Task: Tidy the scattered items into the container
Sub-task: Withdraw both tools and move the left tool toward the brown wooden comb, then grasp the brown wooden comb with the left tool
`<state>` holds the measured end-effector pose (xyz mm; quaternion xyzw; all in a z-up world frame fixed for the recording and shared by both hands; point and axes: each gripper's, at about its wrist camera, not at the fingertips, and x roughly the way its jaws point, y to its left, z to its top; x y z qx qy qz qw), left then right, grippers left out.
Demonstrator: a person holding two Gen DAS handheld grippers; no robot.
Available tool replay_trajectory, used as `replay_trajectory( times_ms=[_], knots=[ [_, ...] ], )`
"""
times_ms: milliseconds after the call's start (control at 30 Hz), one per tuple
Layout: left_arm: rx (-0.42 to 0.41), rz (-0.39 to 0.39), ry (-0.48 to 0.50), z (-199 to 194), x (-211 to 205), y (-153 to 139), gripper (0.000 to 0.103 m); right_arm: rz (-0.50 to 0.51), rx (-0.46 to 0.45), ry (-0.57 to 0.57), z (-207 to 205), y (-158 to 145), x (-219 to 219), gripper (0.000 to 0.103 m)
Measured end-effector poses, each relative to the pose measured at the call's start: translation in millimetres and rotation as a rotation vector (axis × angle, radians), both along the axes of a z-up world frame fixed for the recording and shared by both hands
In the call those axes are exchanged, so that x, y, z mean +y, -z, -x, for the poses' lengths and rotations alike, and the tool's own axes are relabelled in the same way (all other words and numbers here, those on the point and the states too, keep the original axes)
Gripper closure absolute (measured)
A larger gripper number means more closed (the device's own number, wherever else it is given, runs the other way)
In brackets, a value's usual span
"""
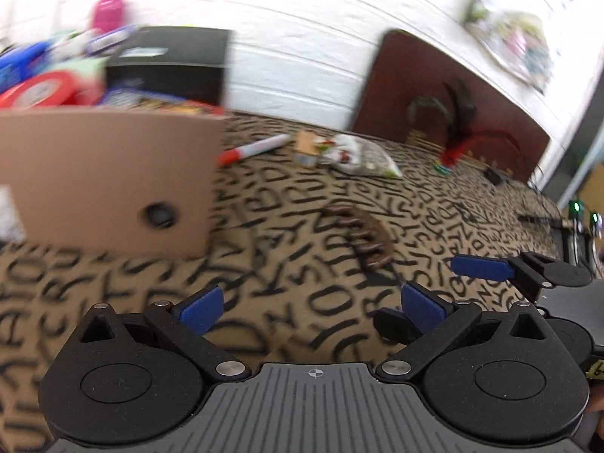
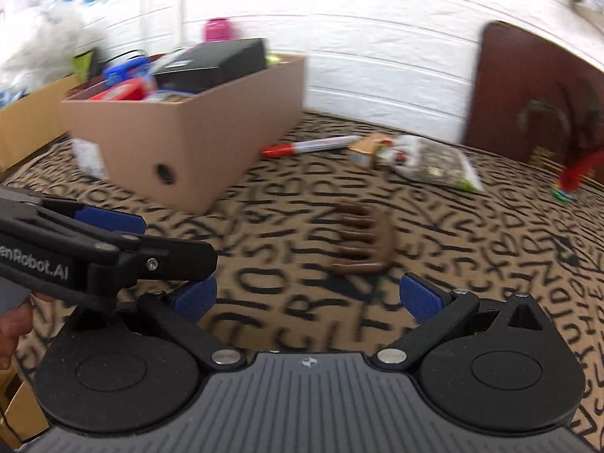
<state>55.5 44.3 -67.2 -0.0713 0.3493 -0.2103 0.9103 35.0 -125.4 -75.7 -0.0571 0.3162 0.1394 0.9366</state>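
Observation:
A cardboard box [image 2: 196,143] full of items stands on the letter-patterned cloth; it also shows in the left wrist view [image 1: 109,177]. A brown hair claw clip [image 2: 358,243] lies on the cloth ahead of my open, empty right gripper [image 2: 309,298]; it also shows in the left wrist view [image 1: 362,238]. A red-capped marker [image 2: 313,146], a small tan box [image 2: 368,153] and a clear snack bag [image 2: 434,162] lie further back. My left gripper [image 1: 313,307] is open and empty, and it shows at the left of the right wrist view [image 2: 109,219].
A dark brown board [image 2: 536,94] leans on the white wall at the right, with red and black feathers [image 1: 456,147] by it. Another cardboard box [image 2: 30,124] stands at the far left. The right gripper's fingers [image 1: 483,268] show at the right of the left wrist view.

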Motion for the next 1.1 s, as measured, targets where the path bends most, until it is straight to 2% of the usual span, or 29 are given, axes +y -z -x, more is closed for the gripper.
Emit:
replay_trajectory(
  times_ms=[233,433,600,667,767,900,967,1033,1100],
  knots=[
    [0.001,-0.032,0.101,-53,-38,5,0.009,-0.019,0.030,0.062,-21,24,-19,0.001],
    [0.007,-0.082,0.186,-94,-58,12,0.022,-0.039,0.014,0.068,-42,33,-21,0.003],
    [0.020,-0.096,0.220,-121,-60,16,0.033,-0.038,0.032,0.063,-58,39,-22,0.021],
    [0.013,-0.101,0.229,-127,-62,18,0.033,-0.053,0.036,0.063,-60,41,-28,0.023],
    [0.019,-0.106,0.246,-136,-66,21,0.032,-0.054,0.045,0.065,-58,39,-42,0.036],
    [0.012,-0.118,0.258,-142,-76,24,0.031,-0.027,0.057,0.124,-56,38,-63,0.037],
    [0.022,-0.113,0.305,-141,-82,26,0.034,-0.035,0.065,0.143,-56,38,-73,0.037],
    [0.058,-0.099,0.341,-139,-86,29,0.042,-0.036,0.074,0.137,-56,37,-75,0.037],
    [0.037,-0.142,0.363,-130,-92,29,0.050,-0.013,0.072,0.116,-57,37,-72,0.038]
  ],
)
